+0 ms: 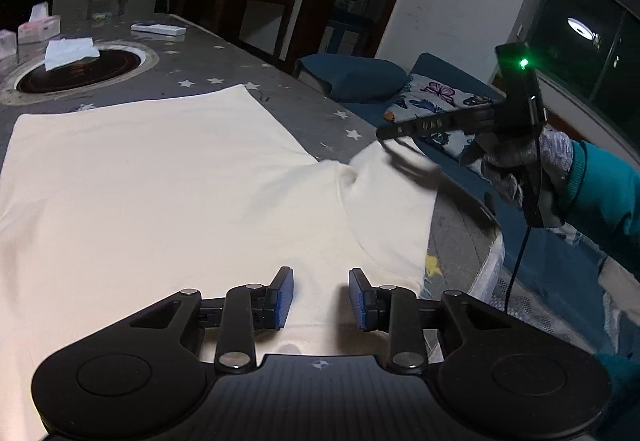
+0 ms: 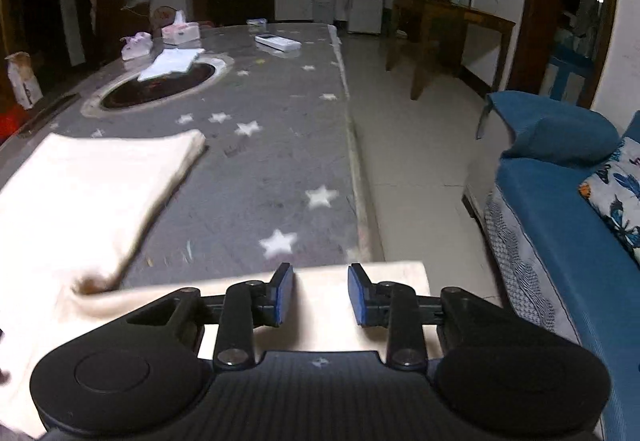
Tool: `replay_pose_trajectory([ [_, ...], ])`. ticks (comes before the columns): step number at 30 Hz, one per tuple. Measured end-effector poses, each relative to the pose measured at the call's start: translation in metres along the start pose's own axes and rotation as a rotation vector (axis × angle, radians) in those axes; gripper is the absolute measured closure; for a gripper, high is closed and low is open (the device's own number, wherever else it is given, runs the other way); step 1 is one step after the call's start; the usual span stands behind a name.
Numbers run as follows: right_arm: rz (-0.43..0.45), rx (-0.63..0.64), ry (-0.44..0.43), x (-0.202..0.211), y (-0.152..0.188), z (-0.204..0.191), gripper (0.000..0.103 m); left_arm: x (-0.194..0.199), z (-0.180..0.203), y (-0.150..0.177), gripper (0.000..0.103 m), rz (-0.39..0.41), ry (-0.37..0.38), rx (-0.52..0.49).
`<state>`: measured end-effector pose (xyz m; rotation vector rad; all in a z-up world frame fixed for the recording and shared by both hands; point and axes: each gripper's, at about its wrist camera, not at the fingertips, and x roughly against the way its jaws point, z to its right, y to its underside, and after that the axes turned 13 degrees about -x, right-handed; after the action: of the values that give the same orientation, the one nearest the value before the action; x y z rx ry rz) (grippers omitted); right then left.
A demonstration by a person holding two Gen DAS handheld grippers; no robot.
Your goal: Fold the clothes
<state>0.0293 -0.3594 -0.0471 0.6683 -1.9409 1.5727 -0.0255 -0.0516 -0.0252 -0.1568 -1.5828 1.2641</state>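
A: Left wrist view: our cream T-shirt (image 1: pixel 160 177) lies flat on the starry table cover (image 1: pixel 304 113), just ahead of and under the left gripper (image 1: pixel 321 299), whose jaws stand apart on nothing.

B: Agreed. We should pinch only the sleeve (image 2: pixel 360 281) hem and carry it inward evenly.

A: Our right gripper (image 2: pixel 321 295) tilts down over that sleeve, jaws parted, cloth beneath, not pinched.

B: The gloved hand (image 1: pixel 520 169) holds it to our right, above the sleeve.

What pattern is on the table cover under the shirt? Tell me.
Grey with scattered white stars: the table cover shows best in the right wrist view, beside the cream shirt.
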Motion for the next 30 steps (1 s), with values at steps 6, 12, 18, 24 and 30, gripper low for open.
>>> replay_pose_trajectory([
  [6,-0.024,0.057,-0.159,-0.016,-0.038,-0.037,0.074,0.016,-0.050,-0.015,0.070,0.028,-0.129,0.092],
  [12,-0.083,0.143,-0.263,-0.053,-0.052,-0.087,0.074,0.020,-0.105,-0.019,0.070,0.018,-0.253,0.240],
  [18,-0.136,0.205,-0.273,-0.091,-0.054,-0.120,0.075,0.020,-0.125,-0.015,0.068,-0.031,-0.295,0.277],
  [24,-0.107,0.221,-0.211,-0.104,-0.063,-0.123,0.076,0.015,-0.133,-0.025,0.066,-0.055,-0.343,0.257],
  [30,-0.073,0.274,-0.237,-0.074,-0.058,-0.130,0.075,0.012,-0.143,-0.033,0.065,-0.062,-0.400,0.238],
])
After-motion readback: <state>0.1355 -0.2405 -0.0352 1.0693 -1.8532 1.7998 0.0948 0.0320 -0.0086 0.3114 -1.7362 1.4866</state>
